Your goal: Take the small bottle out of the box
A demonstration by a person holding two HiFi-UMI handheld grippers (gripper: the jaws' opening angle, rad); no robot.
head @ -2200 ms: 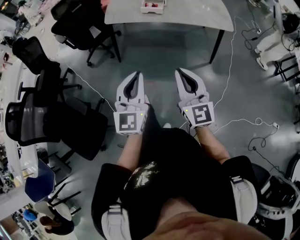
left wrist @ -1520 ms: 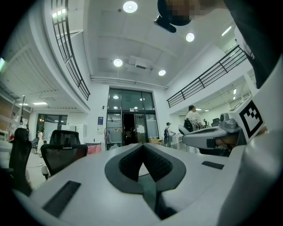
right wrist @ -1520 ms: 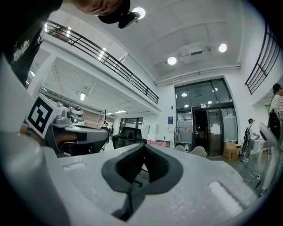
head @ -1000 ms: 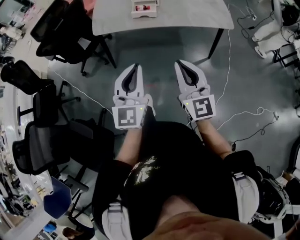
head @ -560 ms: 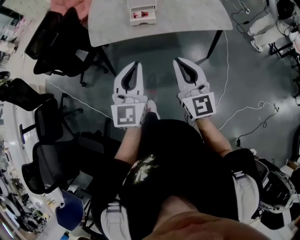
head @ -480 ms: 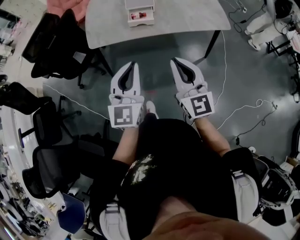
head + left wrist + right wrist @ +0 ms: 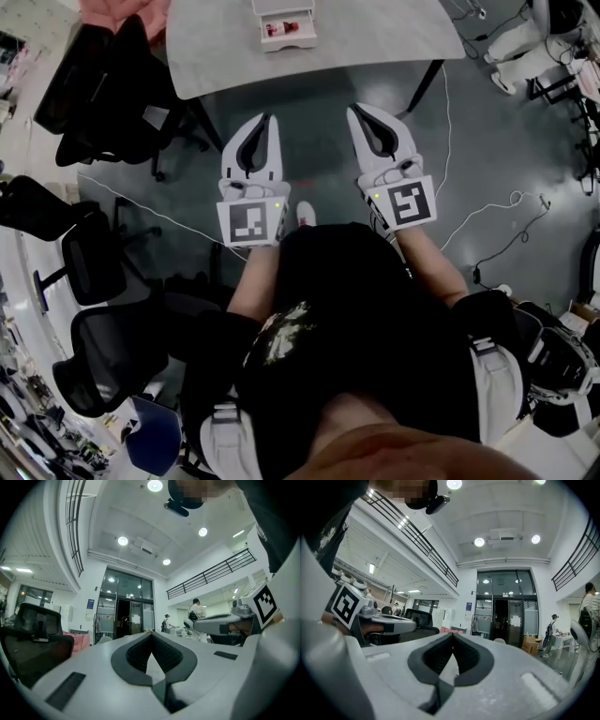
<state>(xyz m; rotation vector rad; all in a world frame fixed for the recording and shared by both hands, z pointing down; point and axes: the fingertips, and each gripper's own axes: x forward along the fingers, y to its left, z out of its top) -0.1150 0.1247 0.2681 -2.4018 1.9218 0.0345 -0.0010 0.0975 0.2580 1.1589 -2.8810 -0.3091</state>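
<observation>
Grey glossy floor (image 7: pixel 309 103) fills most of your head view. Ahead of you stands the pale grey rectangular worktop (image 7: pixel 375 37) on dark legs, with black mesh office chairs (image 7: pixel 103 84) crowded at its left end and down the left side of the view.

You hold both tools level and side by side over the floor, pointing toward the worktop but short of its near edge. The white two-jaw left claw (image 7: pixel 271 118) with dark padded jaws is clenched: its own camera shows the pads meeting at the tips, with nothing between them. The matching white right claw (image 7: pixel 354 108) is clenched and empty too, its pads likewise touching at the tips. Each carries its cube with a black-and-white square marker just in front of your wrist.

On the worktop, toward its far side and a little left of centre, sits the small white open box (image 7: pixel 305 39). The small bottle (image 7: pixel 281 30) lies crosswise inside it. It shows a red middle between paler ends, and it is too small here to tell more. Both claws are well apart from the box.
</observation>
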